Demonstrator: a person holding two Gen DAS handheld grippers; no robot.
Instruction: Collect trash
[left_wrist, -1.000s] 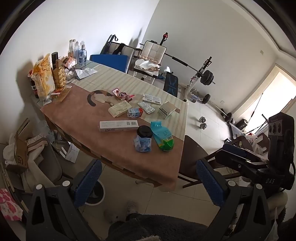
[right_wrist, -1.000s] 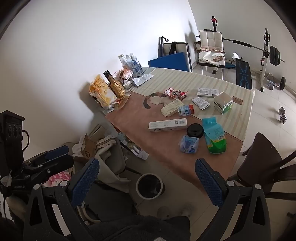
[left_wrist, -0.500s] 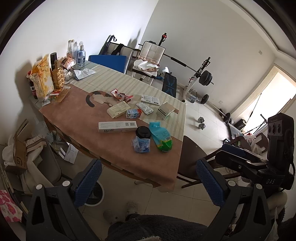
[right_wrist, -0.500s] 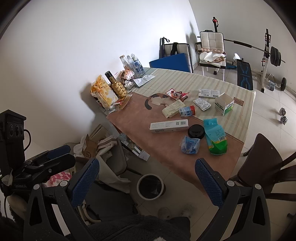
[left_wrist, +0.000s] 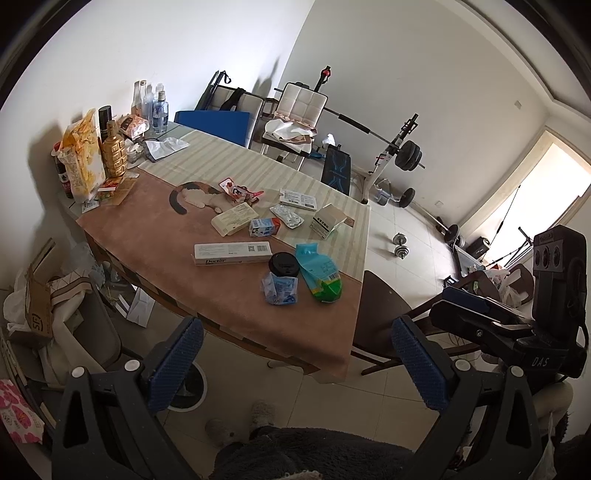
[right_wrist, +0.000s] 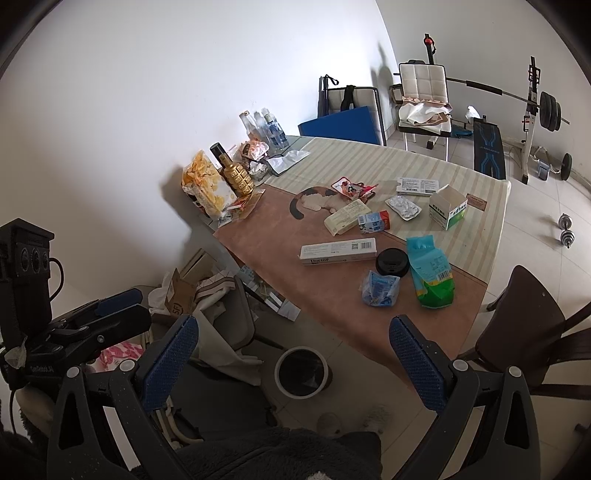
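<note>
While both tongs (left_wrist: 295, 354) (right_wrist: 293, 352) gape empty, the table (right_wrist: 280, 236) hides part of the bin (right_wrist: 301, 373).

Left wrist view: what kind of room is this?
Likely a home dining or living room that doubles as a gym: a cloth-covered dining table strewn with packaging, a white padded chair, and a barbell weight bench by the far wall.

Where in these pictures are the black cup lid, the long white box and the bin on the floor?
black cup lid (right_wrist: 392, 261), right wrist view, middle of its top.
long white box (right_wrist: 338, 251), right wrist view, middle of its upper face.
bin (right_wrist: 301, 350), right wrist view, far rim.
</note>
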